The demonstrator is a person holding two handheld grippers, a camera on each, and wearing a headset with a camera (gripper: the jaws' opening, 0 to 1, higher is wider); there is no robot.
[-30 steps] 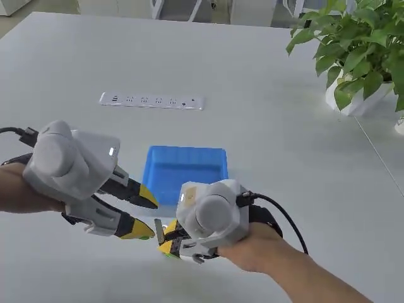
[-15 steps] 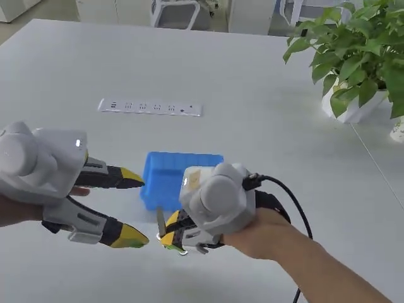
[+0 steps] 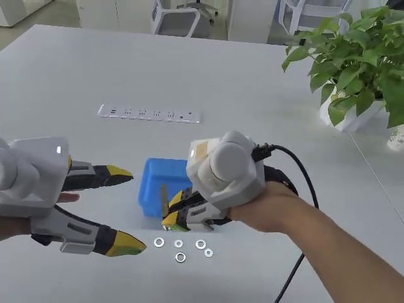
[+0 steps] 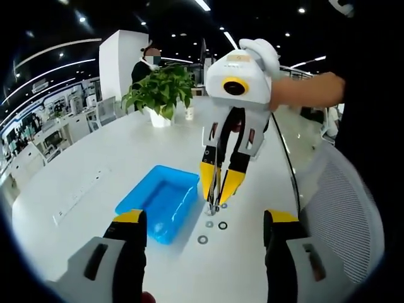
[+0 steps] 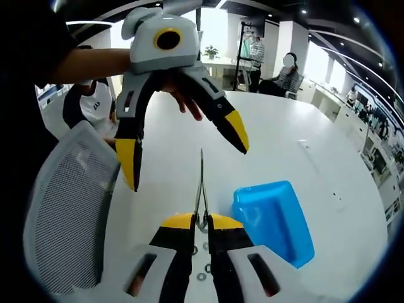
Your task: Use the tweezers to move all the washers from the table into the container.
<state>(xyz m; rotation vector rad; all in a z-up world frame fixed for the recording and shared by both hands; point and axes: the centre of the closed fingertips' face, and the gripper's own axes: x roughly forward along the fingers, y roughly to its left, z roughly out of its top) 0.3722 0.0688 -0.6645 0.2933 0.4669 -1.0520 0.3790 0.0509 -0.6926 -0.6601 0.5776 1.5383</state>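
Note:
Several small metal washers (image 3: 179, 243) lie on the white table just in front of the blue container (image 3: 156, 183). My right gripper (image 3: 170, 219) hovers over them, shut on thin metal tweezers (image 3: 163, 198). In the right gripper view the tweezers (image 5: 201, 180) stick out from between my shut right gripper (image 5: 202, 221), with washers (image 5: 201, 276) below and the container (image 5: 274, 218) to the right. My left gripper (image 3: 125, 208) is wide open and holds nothing, to the left of the washers. In the left gripper view its jaws (image 4: 205, 218) frame the washers (image 4: 221, 225), the tweezers (image 4: 214, 189) and the container (image 4: 161, 199).
A white power strip (image 3: 149, 114) lies further back on the table (image 3: 265, 113). A potted plant (image 3: 356, 63) stands at the far right. A grey mesh chair (image 5: 69, 208) is near the table's front edge. The right gripper's black cable (image 3: 303, 214) trails toward the front.
My right gripper has lifted and shifted slightly back and right, uncovering the washers beneath it. The left gripper has drawn back to the left, its jaws spread wider.

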